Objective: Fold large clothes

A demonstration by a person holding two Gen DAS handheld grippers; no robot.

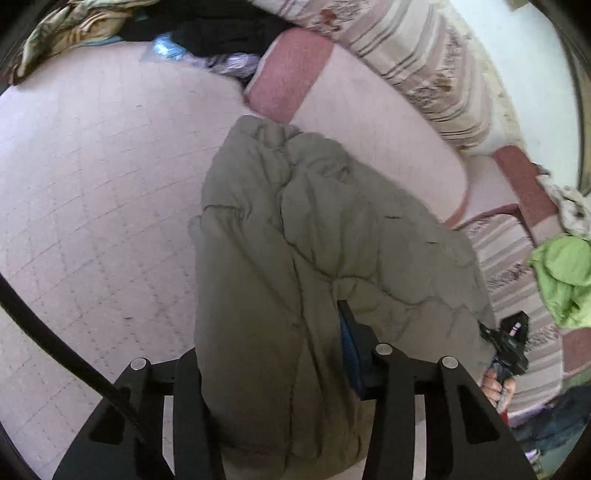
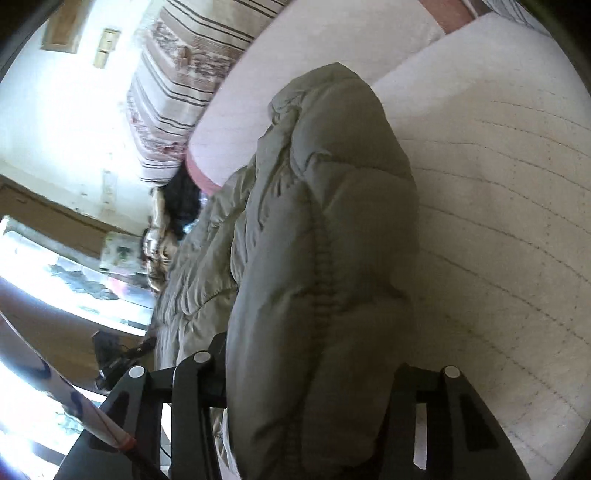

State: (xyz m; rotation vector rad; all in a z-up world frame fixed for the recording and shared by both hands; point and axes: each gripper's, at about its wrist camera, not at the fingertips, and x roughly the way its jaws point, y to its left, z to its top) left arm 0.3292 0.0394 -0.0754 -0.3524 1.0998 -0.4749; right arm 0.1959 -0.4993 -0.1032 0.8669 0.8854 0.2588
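**Both tools clamped on a quilted olive jacket over the bed**

The left tool (image 1: 280,373) has a thick bunch of the jacket (image 1: 314,236) between its jaws, the blue pad of one finger pressed into the cloth, so it is grasping the garment. The right tool (image 2: 310,387) is likewise closed on a fat roll of the same jacket, which fills the whole gap between its jaws. In the left wrist view the other tool and the person's hand (image 1: 496,386) show at the jacket's far edge, so the two grips sit on opposite sides of the garment.

The jacket lies spread on the pale quilted bed cover (image 1: 92,184), its near end bunched up into the tools, its far end reaching toward a pink-edged pillow (image 1: 291,74). Whether that far end is a hood or a collar is hard to say through the fisheye blur.

It is a dull olive-grey padded piece, stitched into puffy channels, with a smooth, slightly shiny shell. It should be light for its bulk, soft and springy: folds will tend to puff open again, and the slick shell may slide between the pads. The safest holds are probably seams or hem edges, where the cloth is thinner and firmer than the stuffed panels.

A lime-green garment (image 1: 561,277) lies at the bed's edge, well apart, and dark clothes (image 1: 221,29) are piled by the pillow.
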